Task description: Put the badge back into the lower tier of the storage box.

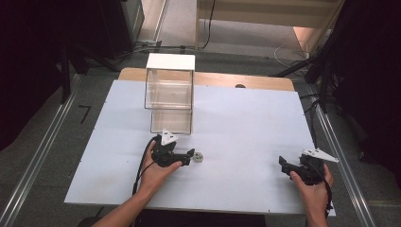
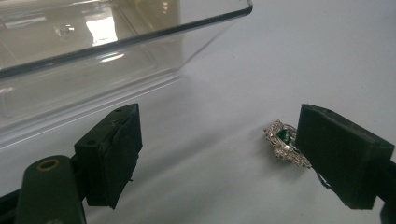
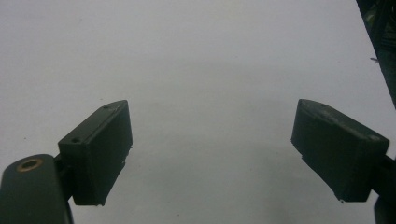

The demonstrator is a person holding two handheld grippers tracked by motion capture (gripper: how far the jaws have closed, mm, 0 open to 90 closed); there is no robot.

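Two grippers were held over a white table top [image 1: 246, 123], one per hand. No brand, label or readable writing showed on any item.

Left gripper [image 1: 189, 156]: jaws wide apart, holding nothing. In the left gripper view [image 2: 219, 158] a small sparkly brooch [image 2: 285, 142] w/ a green stone lay flat on the table, just beside the inner face of the right-hand jaw and partly hidden behind it; contact could not be told. The other jaw stood well apart from it. In the high view the brooch [image 1: 198, 156] lay just past the jaw tips, toward table centre.

Clear plastic box [image 1: 169, 90] w/ a white top stood at the far side of the table; a clear drawer [image 1: 171, 121] stuck out from its base toward the person. Its rim [image 2: 140, 35] ran across the upper left of the left gripper view, near the left-hand jaw.

Left hand [image 1: 158, 172]: wrapped round the gripper body from below, forearm coming in diagonally from the bottom edge, jaws pointing right.

Right gripper [image 1: 283, 164]: jaws wide, empty, over bare table in the right gripper view [image 3: 210, 154]. Right hand [image 1: 312, 182] gripped it near the table's right edge, jaws pointing left, well apart from the brooch.
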